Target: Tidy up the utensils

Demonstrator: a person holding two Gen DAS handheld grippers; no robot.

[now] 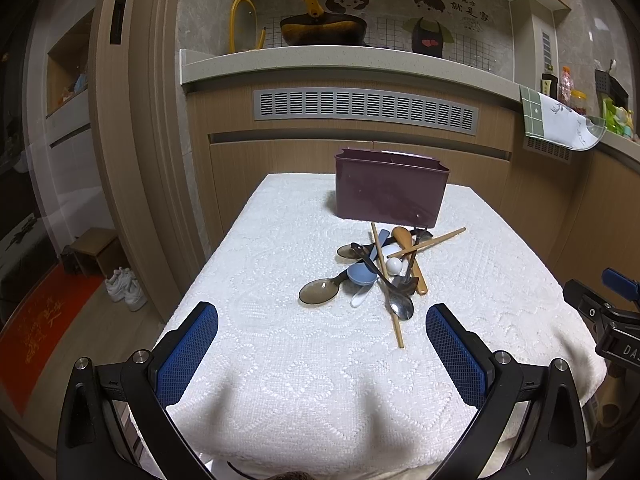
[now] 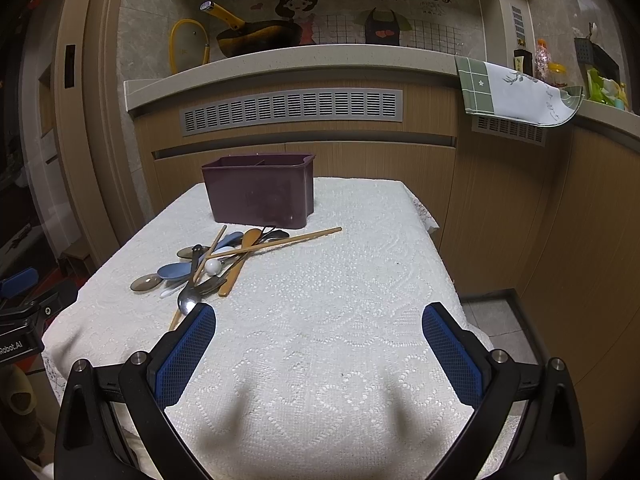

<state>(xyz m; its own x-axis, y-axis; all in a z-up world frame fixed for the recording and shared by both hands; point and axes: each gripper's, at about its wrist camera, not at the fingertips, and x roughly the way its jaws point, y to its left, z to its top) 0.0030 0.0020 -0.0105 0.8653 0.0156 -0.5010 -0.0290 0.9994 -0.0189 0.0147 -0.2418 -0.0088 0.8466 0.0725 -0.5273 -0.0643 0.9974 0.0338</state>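
A dark purple utensil holder [image 1: 390,190] stands at the far side of the white-clothed table [image 1: 280,340]; it also shows in the right wrist view [image 2: 260,192]. In front of it lies a tangled pile of utensils [image 1: 384,268]: wooden chopsticks [image 1: 430,242], a blue spoon [image 1: 362,273], a smoky plastic spoon [image 1: 320,291], a metal spoon [image 1: 401,306], a wooden spoon and a white spoon. The pile shows at the left in the right wrist view [image 2: 216,264]. My left gripper [image 1: 322,320] is open and empty, short of the pile. My right gripper [image 2: 319,320] is open and empty, right of the pile.
Wooden kitchen cabinets and a counter [image 1: 340,62] with a pan [image 1: 320,28] stand behind the table. A green checked towel [image 2: 516,92] hangs off the counter at right. Shoes [image 1: 126,288] and a red mat lie on the floor at left.
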